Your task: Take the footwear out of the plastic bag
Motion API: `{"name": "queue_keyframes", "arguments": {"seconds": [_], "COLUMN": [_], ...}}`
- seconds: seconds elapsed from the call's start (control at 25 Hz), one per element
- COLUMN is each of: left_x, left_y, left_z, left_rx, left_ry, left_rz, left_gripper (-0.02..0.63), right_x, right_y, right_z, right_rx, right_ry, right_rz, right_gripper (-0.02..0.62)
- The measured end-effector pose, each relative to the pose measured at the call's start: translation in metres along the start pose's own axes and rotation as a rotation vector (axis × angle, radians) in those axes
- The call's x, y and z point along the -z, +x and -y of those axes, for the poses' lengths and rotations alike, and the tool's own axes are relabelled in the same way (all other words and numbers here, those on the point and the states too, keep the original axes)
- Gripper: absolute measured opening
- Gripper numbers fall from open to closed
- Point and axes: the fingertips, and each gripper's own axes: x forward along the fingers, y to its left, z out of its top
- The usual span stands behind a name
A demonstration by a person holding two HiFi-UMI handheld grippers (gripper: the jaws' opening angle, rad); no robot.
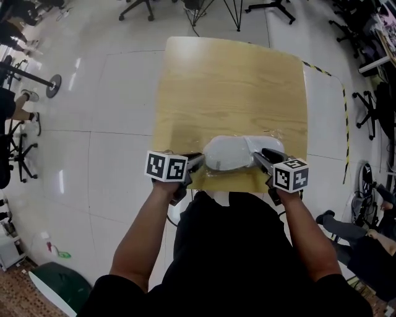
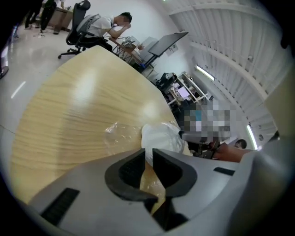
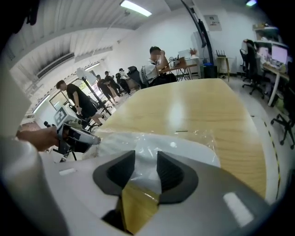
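You're holding the left hand-held gripper point(image 1: 199, 161) and the right hand-held gripper point(image 1: 260, 156) low over the near edge of the surface point(image 1: 229, 80). One is sitting at each end of the bag point(image 1: 274, 132), and my read is that you're setting up to work the film from both sides at once.

The left one's jaws are standing only a slit apart, with nothing pressing between the pads. Through that slit the white footwear point(image 1: 228, 152) is showing just ahead. The right one's jaws are standing wider and gripping nothing either, with crinkled film and the footwear's pale side lying right at their tips.

The footwear is lying flat inside the clear bag, close to the near edge and squarely between your two tools. Nothing's out yet. It looks like you're hunting for a pinch of loose film, not the footwear itself.

Beyond the bag, the wood is running on to the far edge, and past that, office chairs point(image 1: 136, 7) are standing on the floor.
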Motion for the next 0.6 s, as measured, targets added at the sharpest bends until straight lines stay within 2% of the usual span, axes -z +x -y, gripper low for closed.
{"name": "queue_keyframes", "arguments": {"seconds": [0.08, 0.2, 0.4, 0.52, 0.6], "left_x": [0.008, 0.008, 0.013, 0.017, 0.016], "left_y": [0.009, 0.010, 0.015, 0.019, 0.022], "left_z": [-0.002, -0.003, 0.002, 0.009, 0.013], "left_rx": [0.034, 0.106, 0.183, 0.245, 0.268], "left_ry": [0.000, -0.053, -0.139, -0.203, -0.219], "left_rz": [-0.043, -0.047, -0.083, -0.079, -0.062], "left_gripper": [0.080, 0.081, 0.087, 0.107, 0.088], "right_x": [-0.002, 0.000, 0.008, 0.010, 0.011], "right_y": [-0.003, -0.002, 0.001, 0.002, 0.002], "right_z": [-0.001, -0.005, -0.003, -0.002, 0.000], "right_rx": [0.001, -0.008, -0.038, -0.050, -0.054], "right_ry": [-0.054, -0.111, -0.069, -0.052, -0.054], "right_rz": [0.013, 0.002, -0.003, 0.006, 0.003], "right_gripper": [0.149, 0.153, 0.162, 0.163, 0.163]}}
